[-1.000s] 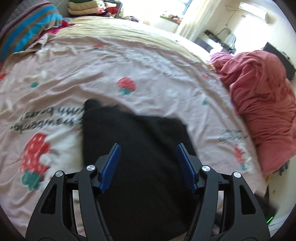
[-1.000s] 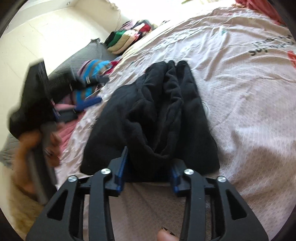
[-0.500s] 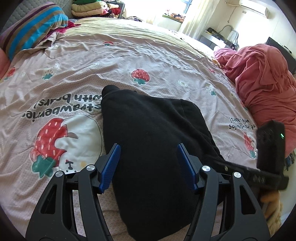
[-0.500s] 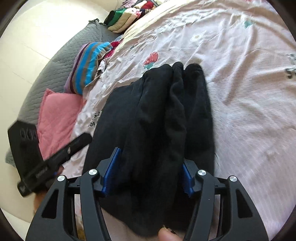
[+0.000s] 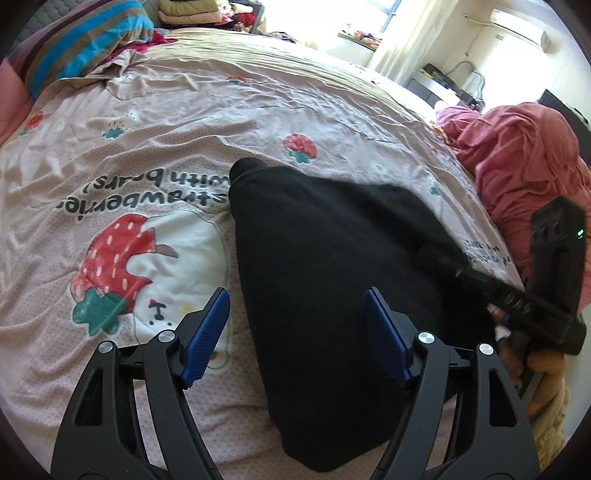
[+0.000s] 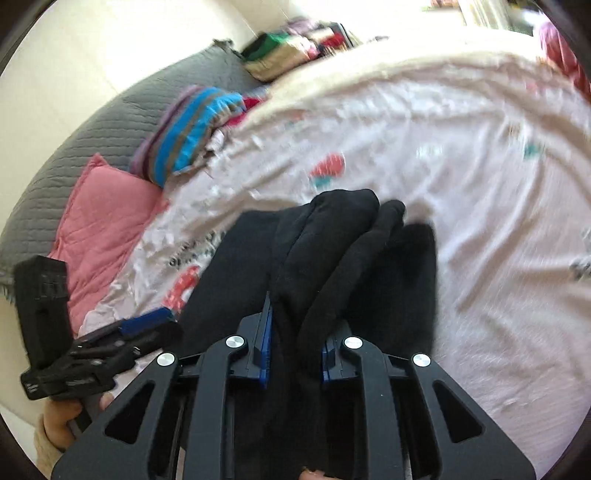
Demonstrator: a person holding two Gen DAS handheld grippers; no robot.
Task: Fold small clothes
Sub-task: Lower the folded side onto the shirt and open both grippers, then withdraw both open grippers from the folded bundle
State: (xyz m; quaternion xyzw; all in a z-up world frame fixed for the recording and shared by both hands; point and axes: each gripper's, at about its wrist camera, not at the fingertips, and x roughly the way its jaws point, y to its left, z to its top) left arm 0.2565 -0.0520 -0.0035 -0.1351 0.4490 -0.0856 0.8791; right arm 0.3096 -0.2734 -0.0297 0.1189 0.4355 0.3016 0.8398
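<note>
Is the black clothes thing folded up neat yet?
Not yet. The soft black garment lies bunched in long rolls on the strawberry-print bedspread, one end pinched in the right tool.

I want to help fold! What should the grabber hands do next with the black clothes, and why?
Probably close the left gripper on the black garment. Its fingers have just opened wide over it, while the right gripper has just closed, pinching a bunched fold.

A home bedroom: bed [image 5: 332, 92], pillows [image 6: 107, 221], folded clothes [image 5: 192, 14].
</note>
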